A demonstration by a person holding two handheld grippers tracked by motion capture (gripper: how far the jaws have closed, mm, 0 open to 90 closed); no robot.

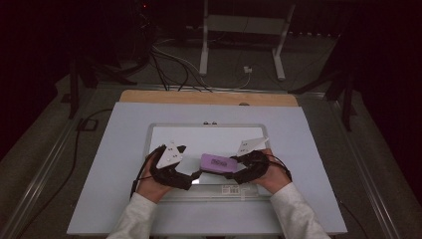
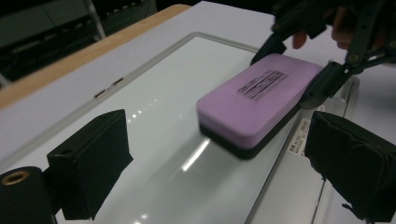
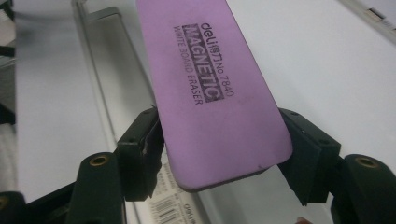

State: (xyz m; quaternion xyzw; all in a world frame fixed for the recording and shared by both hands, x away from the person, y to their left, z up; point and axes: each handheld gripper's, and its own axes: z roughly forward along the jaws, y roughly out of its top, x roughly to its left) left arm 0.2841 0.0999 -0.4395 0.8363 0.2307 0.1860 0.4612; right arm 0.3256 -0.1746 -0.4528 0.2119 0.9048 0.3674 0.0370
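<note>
Your right tongs (image 1: 238, 167) grip the purple eraser (image 1: 218, 163) by its long sides, low and centre in the high view, over the whiteboard (image 1: 209, 134) on the counter (image 1: 124, 149). Your left tongs (image 1: 185, 172) stand wide open and empty beside it. The visible board looks clean; wiping appears finished or not begun. Your hands hide the board's near edge.
</note>
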